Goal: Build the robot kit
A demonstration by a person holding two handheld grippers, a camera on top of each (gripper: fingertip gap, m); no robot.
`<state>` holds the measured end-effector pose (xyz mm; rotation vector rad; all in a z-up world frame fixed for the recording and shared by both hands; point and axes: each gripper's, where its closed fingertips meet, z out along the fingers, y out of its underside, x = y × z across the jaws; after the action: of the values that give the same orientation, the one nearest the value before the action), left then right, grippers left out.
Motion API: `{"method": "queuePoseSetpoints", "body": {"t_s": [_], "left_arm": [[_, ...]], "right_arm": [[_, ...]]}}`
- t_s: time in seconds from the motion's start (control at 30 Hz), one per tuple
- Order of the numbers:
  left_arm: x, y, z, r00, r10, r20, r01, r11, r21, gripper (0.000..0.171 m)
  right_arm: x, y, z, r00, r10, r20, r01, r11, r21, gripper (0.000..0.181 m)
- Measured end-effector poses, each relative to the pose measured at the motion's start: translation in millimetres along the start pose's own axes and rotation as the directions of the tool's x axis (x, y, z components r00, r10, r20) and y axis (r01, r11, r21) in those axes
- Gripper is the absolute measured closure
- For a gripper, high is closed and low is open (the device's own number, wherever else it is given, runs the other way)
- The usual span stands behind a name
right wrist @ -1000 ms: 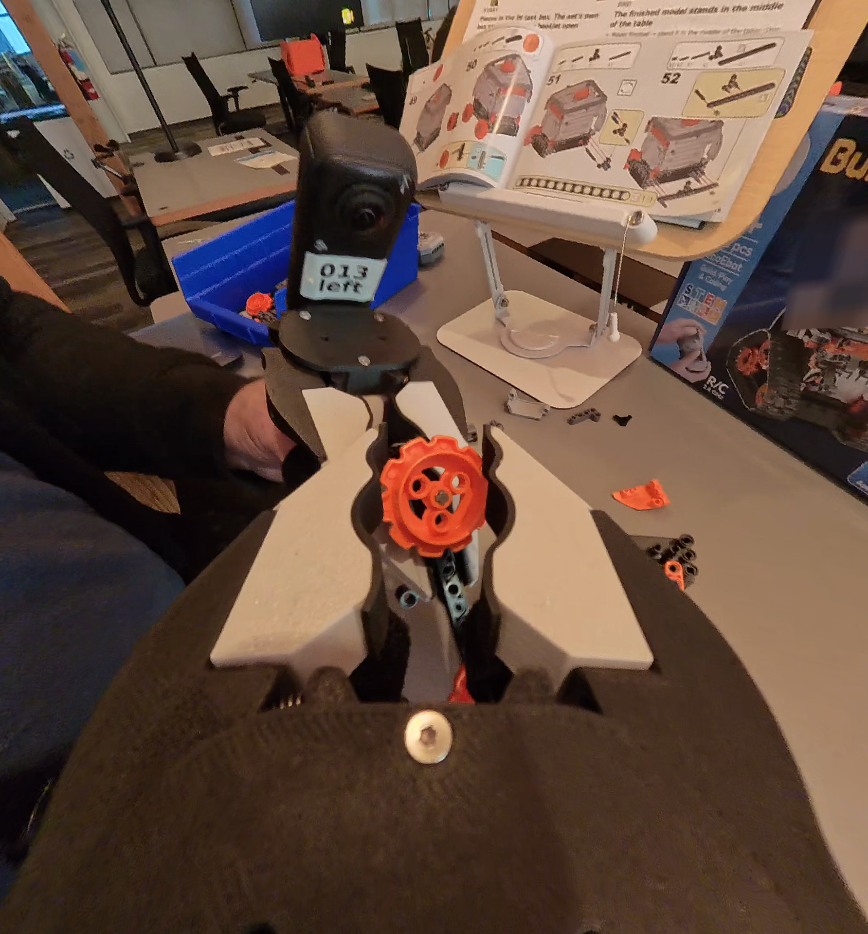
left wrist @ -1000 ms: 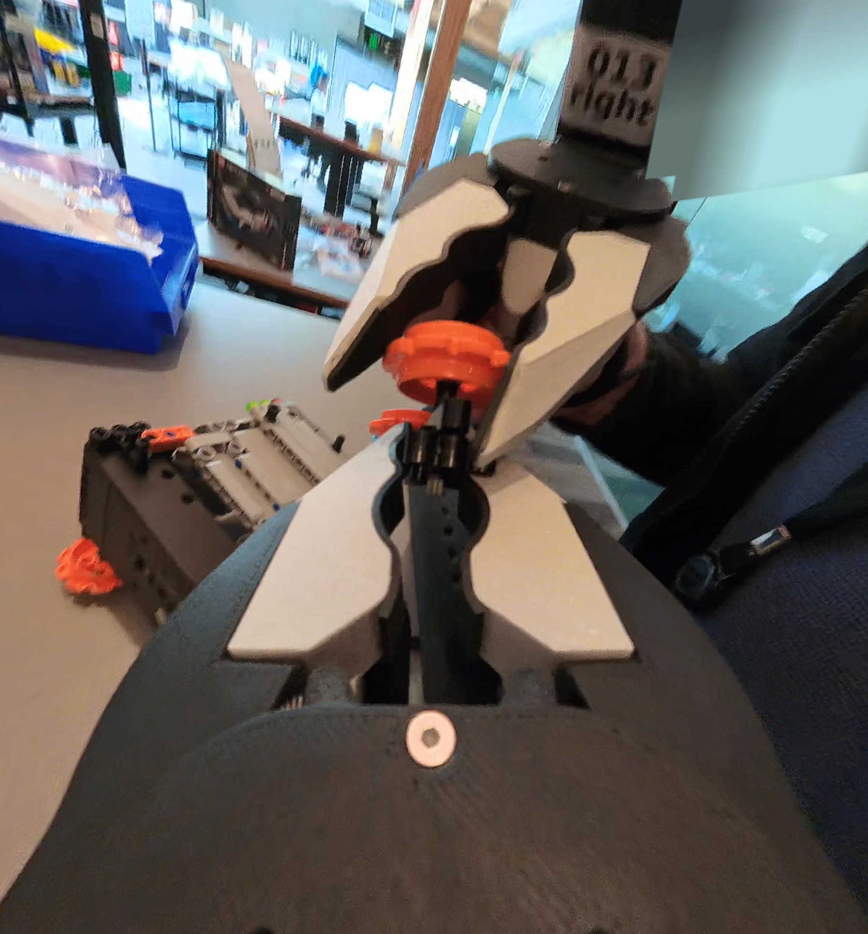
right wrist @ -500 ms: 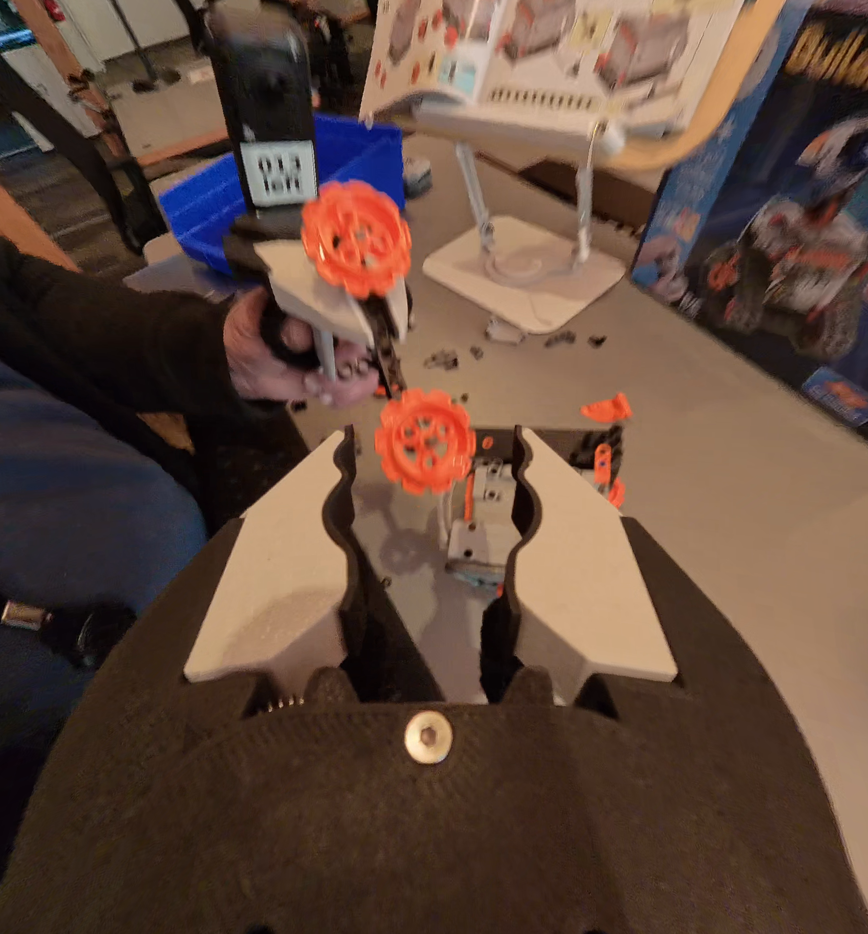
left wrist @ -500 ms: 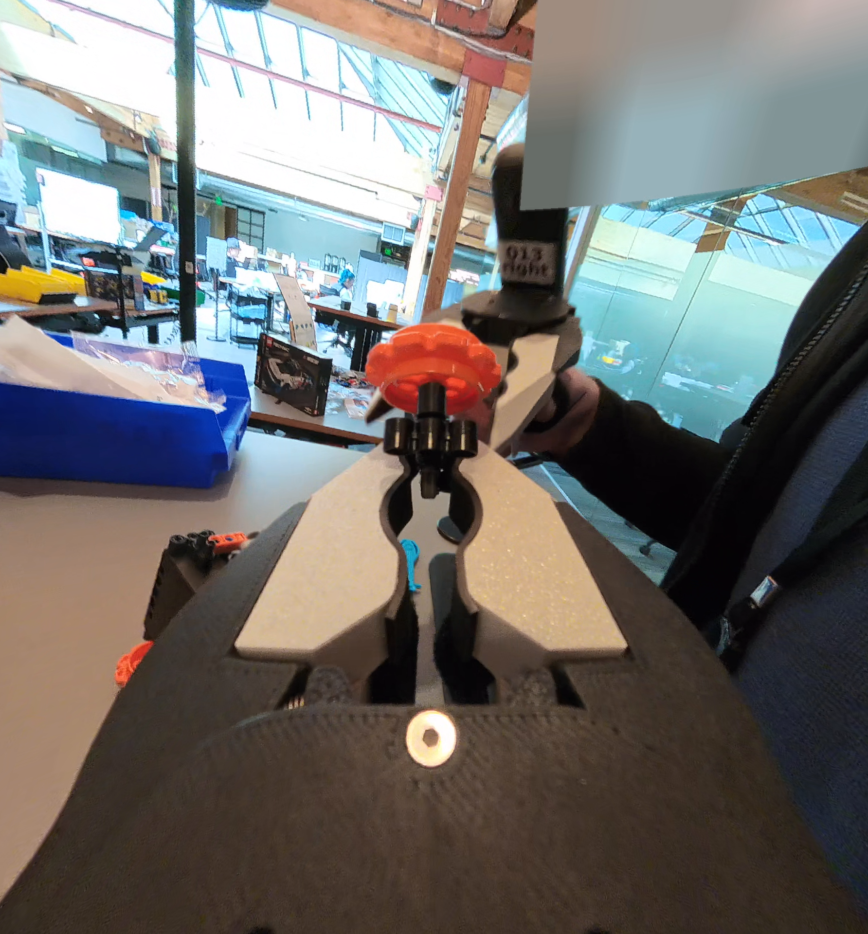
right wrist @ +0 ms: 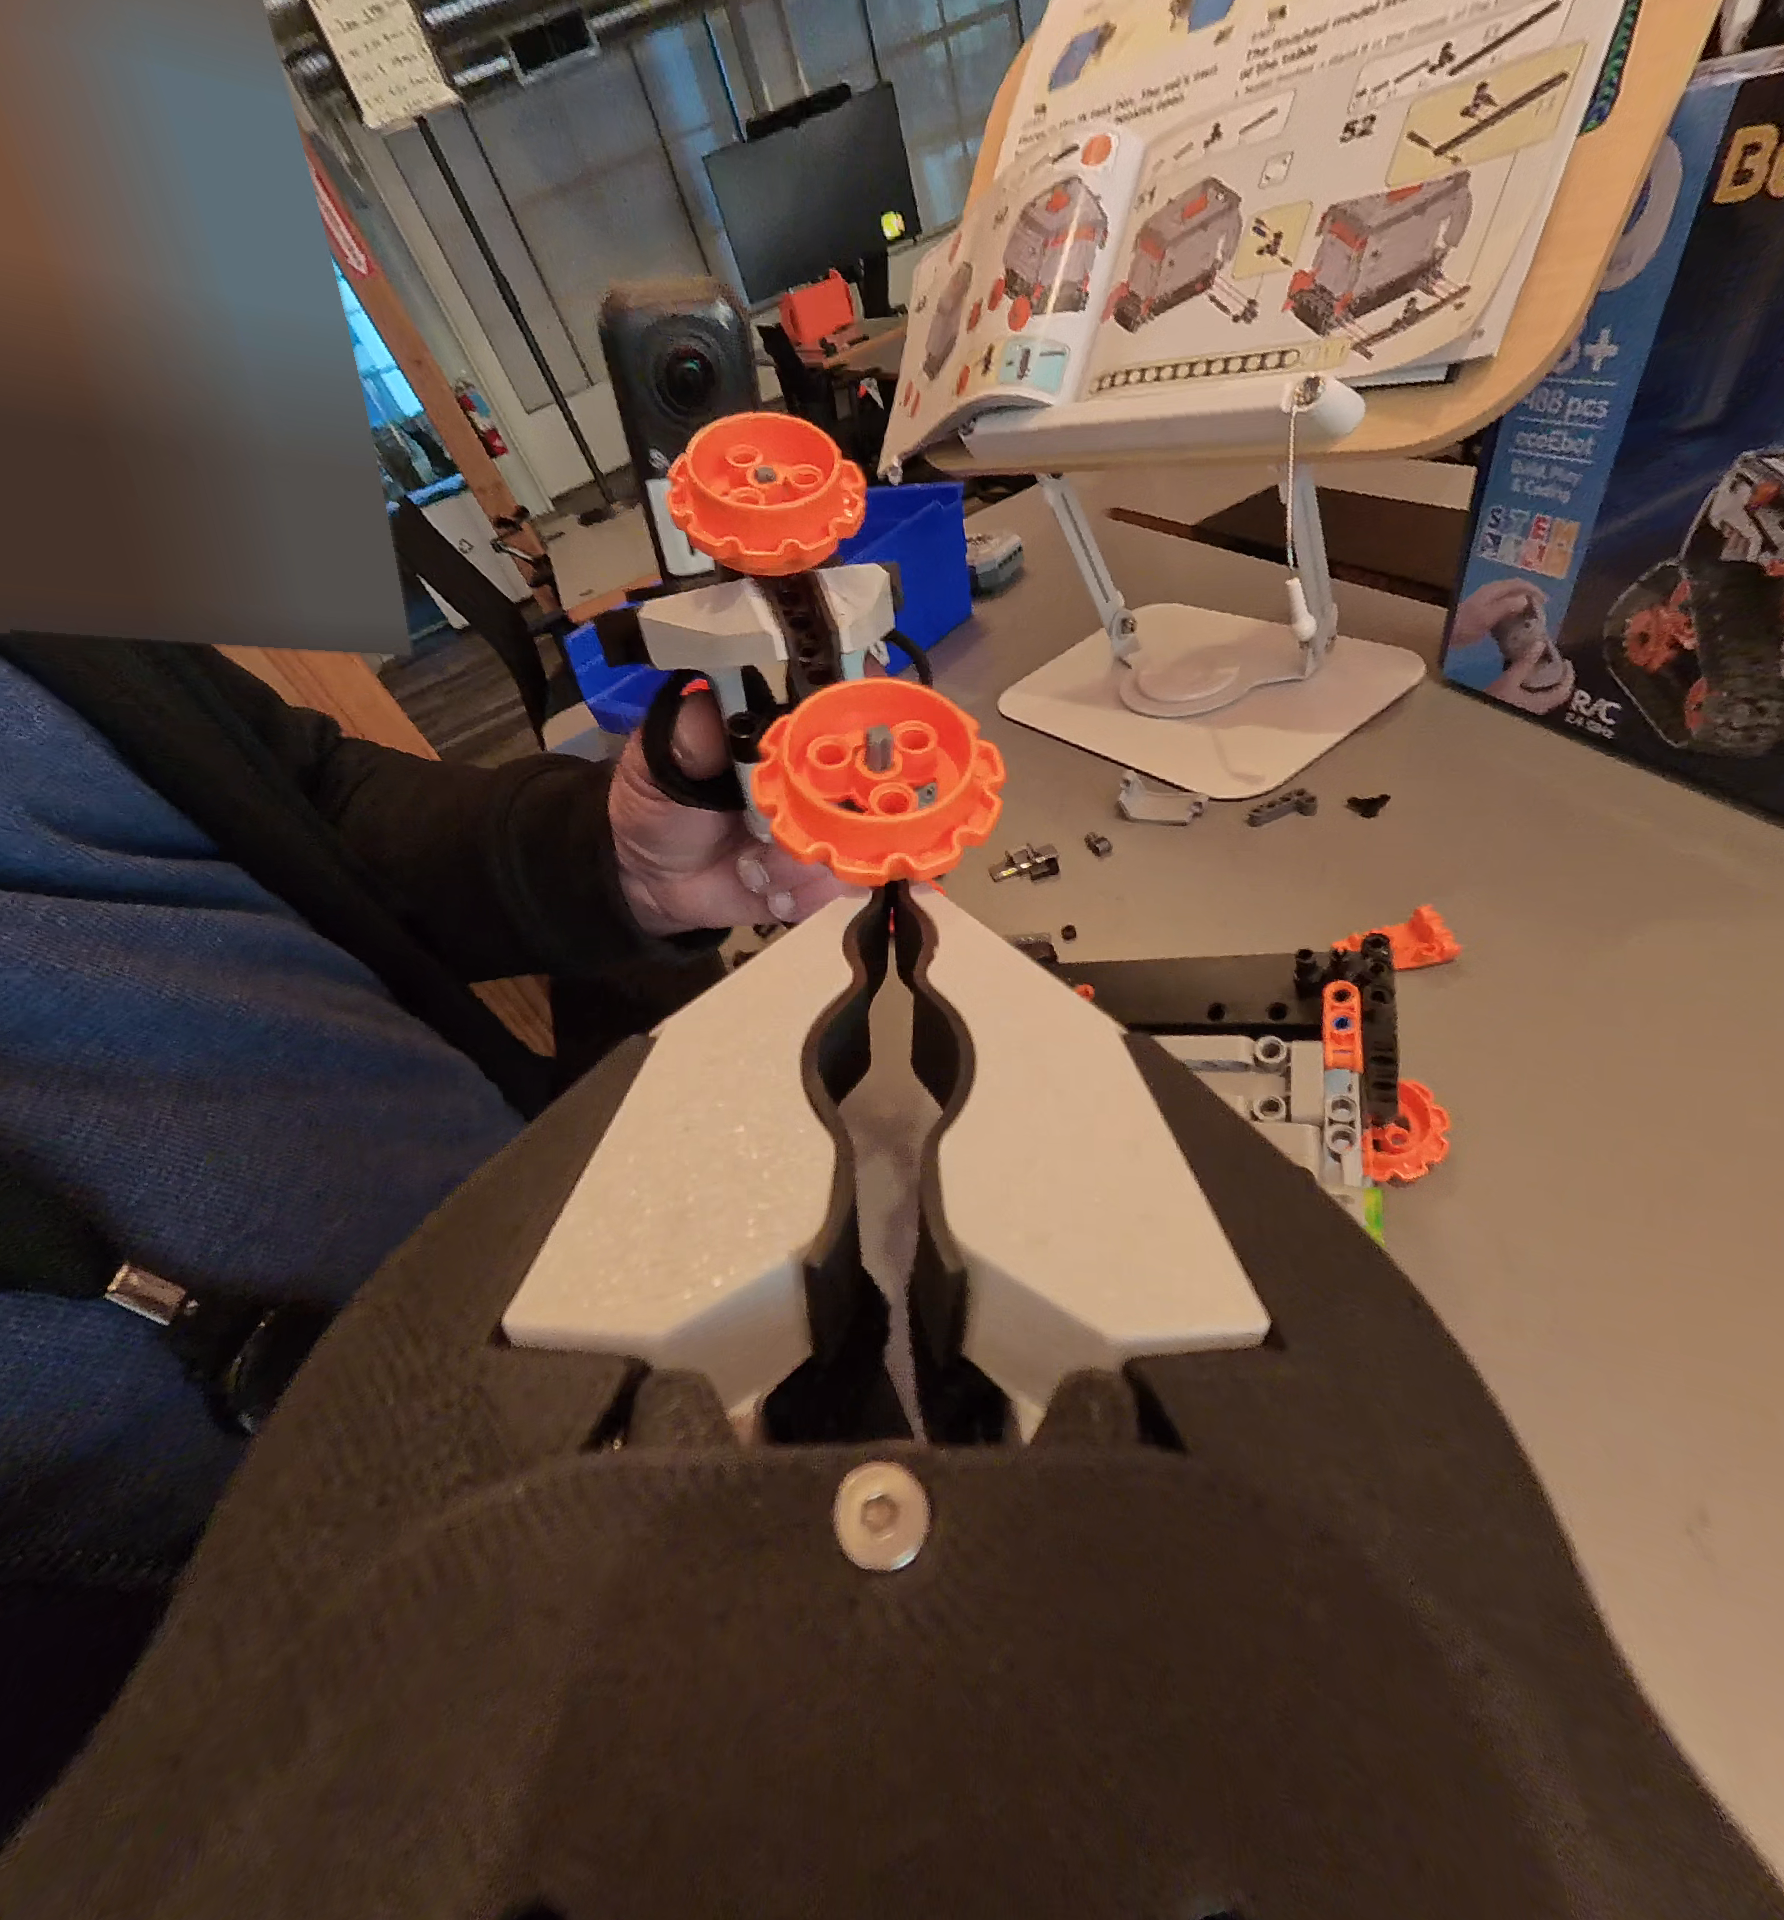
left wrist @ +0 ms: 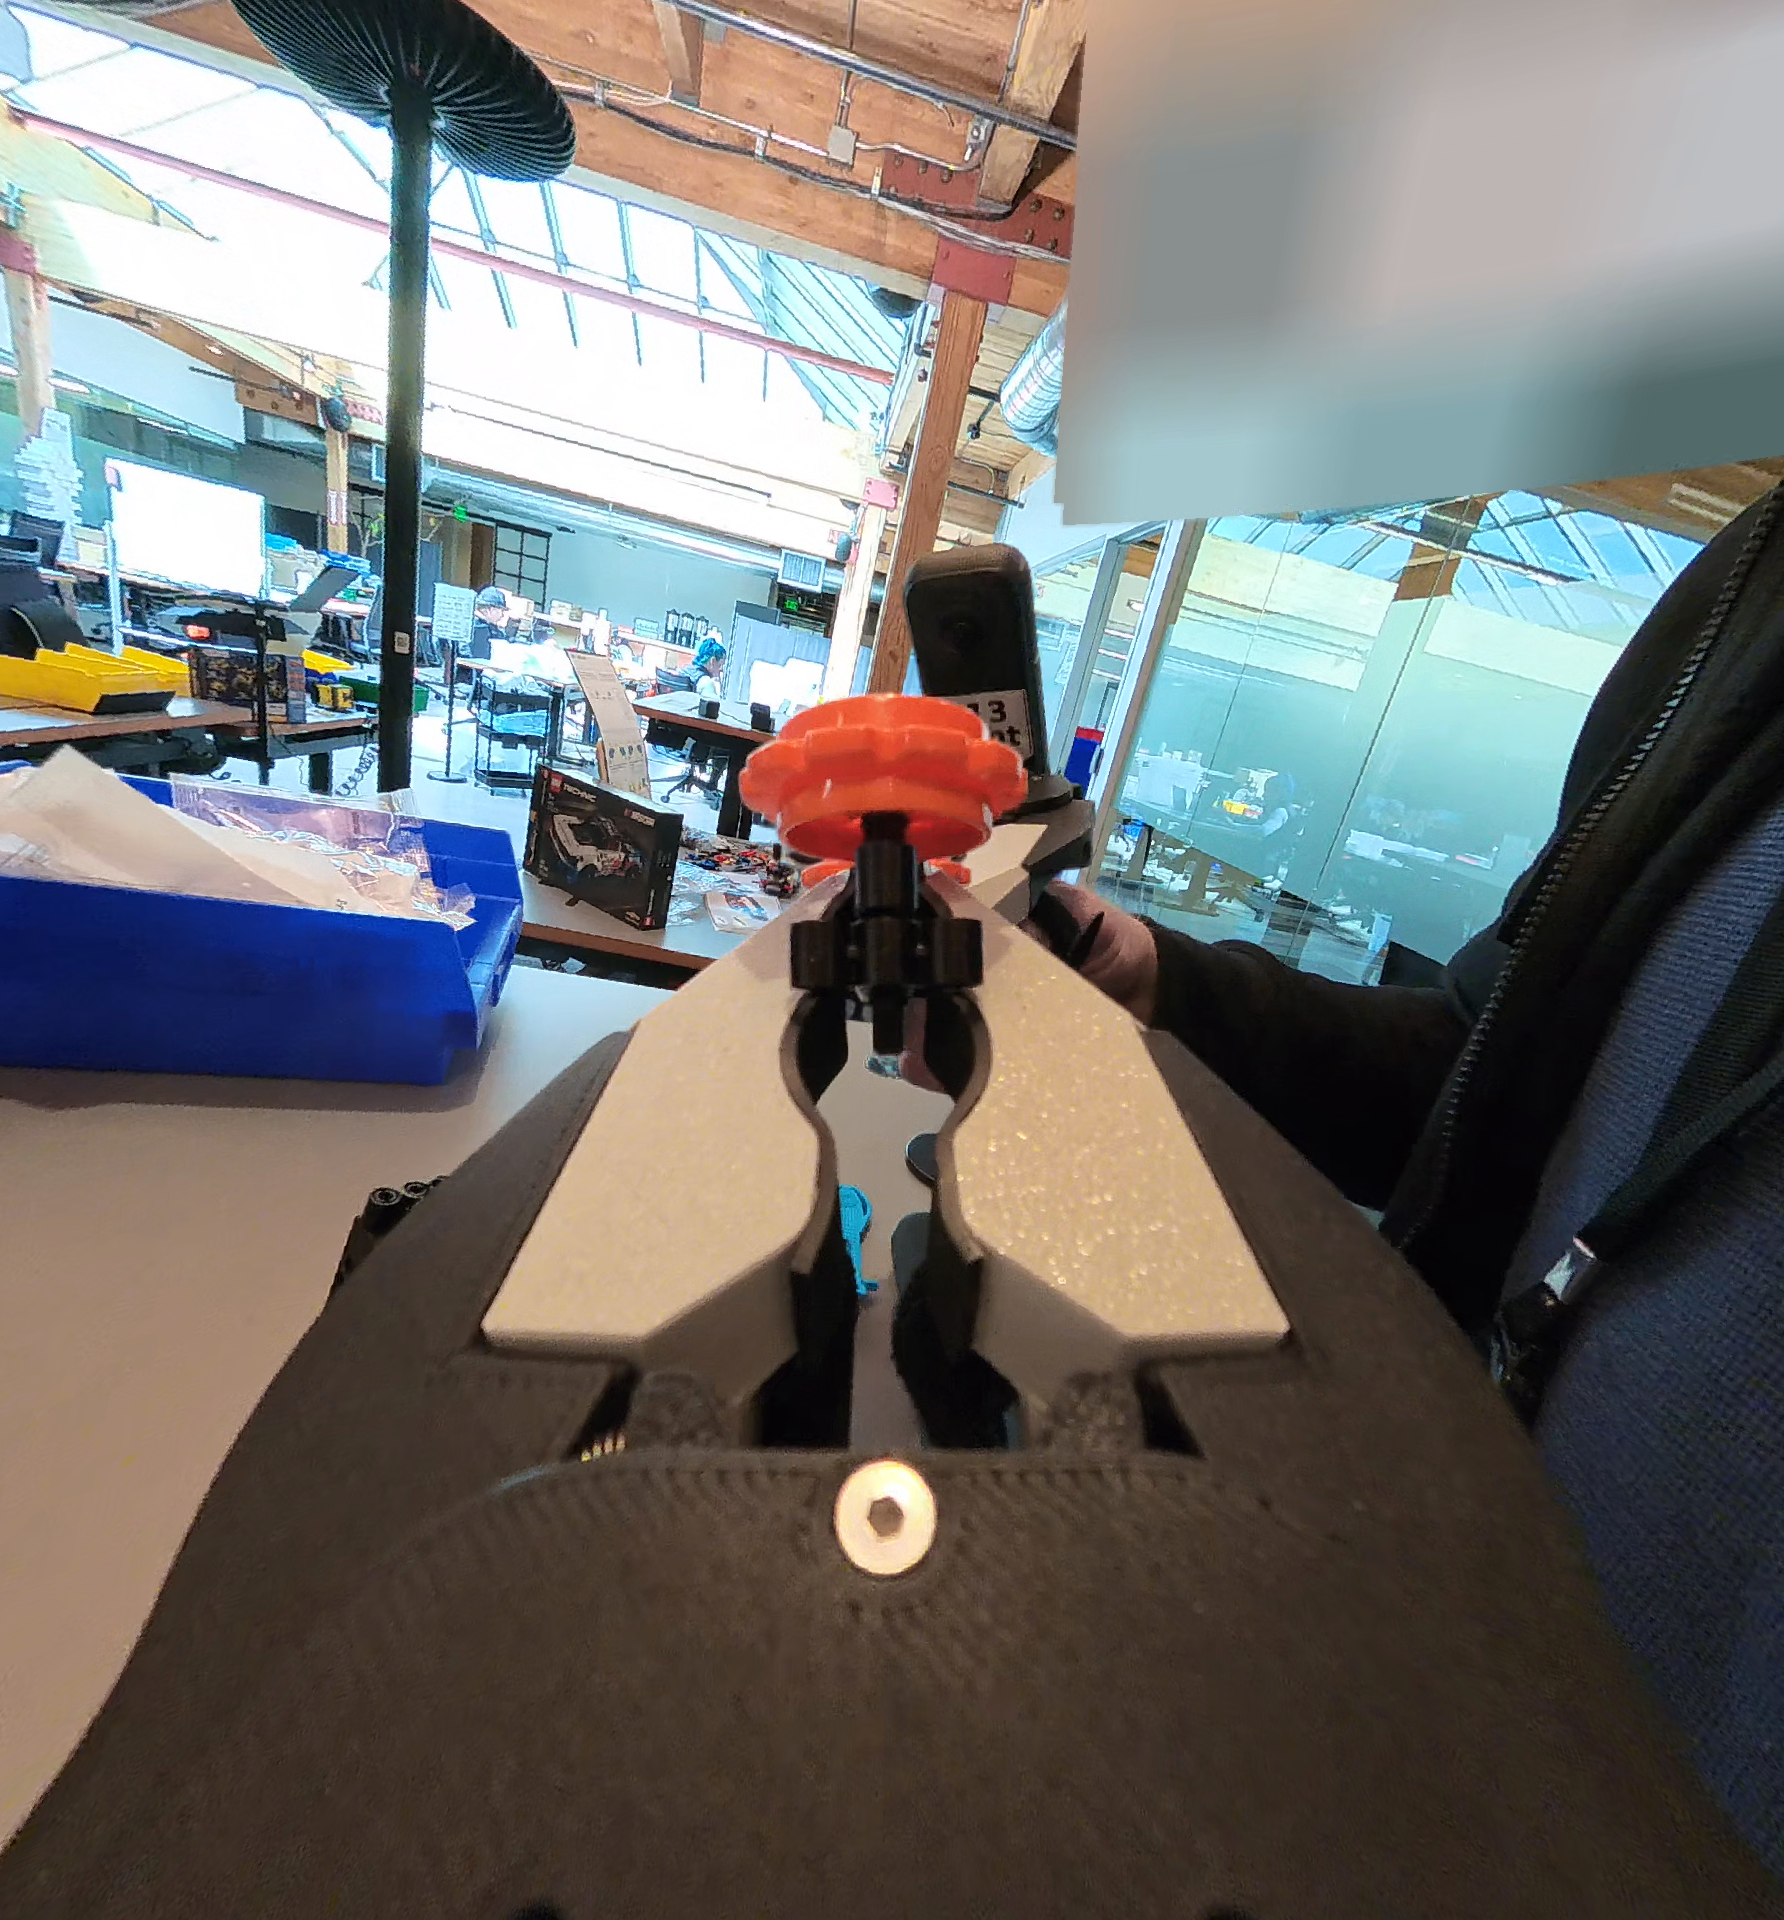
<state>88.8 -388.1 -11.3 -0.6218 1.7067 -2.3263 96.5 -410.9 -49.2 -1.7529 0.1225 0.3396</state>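
Note:
My left gripper (left wrist: 886, 940) is shut on a black beam piece (left wrist: 884, 951) and holds it up in the air. An orange toothed wheel (left wrist: 883, 774) sits on an axle at the beam's top. In the right wrist view the left gripper (right wrist: 800, 618) shows farther off, with one orange wheel (right wrist: 763, 488) above it and a second orange wheel (right wrist: 877, 779) on the same beam below. My right gripper (right wrist: 893, 909) is shut, its tips just under the rim of that lower wheel. Nothing shows between its pads.
A partly built black and grey model (right wrist: 1231, 1003) with an orange wheel (right wrist: 1402, 1132) lies on the grey table (right wrist: 1594, 1299). Behind are small loose parts (right wrist: 1168, 805), an instruction booklet on a white stand (right wrist: 1220, 686) and a toy box (right wrist: 1698, 540). A blue bin (left wrist: 192, 966) stands left. The gap from one gripper's tips to the other's is roughly 5 centimeters.
The right gripper let go of the orange wheel, opened wide, drew back, then shut just below the lower wheel. The left gripper lifted the beam with its wheels up from the table.

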Motion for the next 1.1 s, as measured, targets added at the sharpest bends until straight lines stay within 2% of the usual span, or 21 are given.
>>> {"method": "queuePoseSetpoints", "body": {"t_s": [0.1,0.13,0.17,0.3,0.47,0.5,0.73,0.87,0.97,1.1], "left_arm": [[0,-5,-1,1.000,-0.015,-0.009,0.015,0.999,0.029,0.165],[-2,-6,-1,1.000,-0.020,0.000,0.020,0.999,0.037,0.165],[-3,-5,-1,1.000,-0.020,0.007,0.020,0.999,0.036,0.165],[-2,-9,1,0.997,-0.069,-0.014,0.070,0.994,0.088,0.164],[-7,-10,2,0.993,-0.119,-0.021,0.121,0.986,0.116,0.164],[-7,-10,2,0.991,-0.127,-0.034,0.130,0.984,0.121,0.164],[-9,-4,4,0.990,-0.135,-0.036,0.138,0.986,0.091,0.162],[-14,-3,0,0.992,-0.129,-0.006,0.129,0.990,0.062,0.156],[-20,2,-6,0.988,-0.153,0.018,0.152,0.988,0.032,0.145],[-25,2,-16,0.985,-0.165,0.045,0.164,0.986,0.026,0.141]], "right_arm": [[-1,-5,0,0.999,0.034,0.027,-0.035,0.998,0.043,0.173],[-5,-7,-1,0.997,0.039,0.061,-0.043,0.997,0.062,0.161],[-8,-10,-2,0.995,0.054,0.089,-0.061,0.995,0.082,0.157],[-7,-22,1,0.983,0.140,0.115,-0.161,0.966,0.202,0.156],[-7,-28,1,0.970,0.168,0.175,-0.214,0.931,0.294,0.169],[-7,-28,1,0.970,0.161,0.180,-0.209,0.932,0.297,0.176],[-3,-36,-5,0.977,0.099,0.190,-0.154,0.941,0.303,0.177],[2,-36,-4,0.974,0.081,0.211,-0.136,0.956,0.258,0.177],[6,-44,-7,0.961,0.111,0.255,-0.181,0.945,0.272,0.177],[17,-44,-10,0.953,0.131,0.273,-0.202,0.948,0.248,0.177]]}}
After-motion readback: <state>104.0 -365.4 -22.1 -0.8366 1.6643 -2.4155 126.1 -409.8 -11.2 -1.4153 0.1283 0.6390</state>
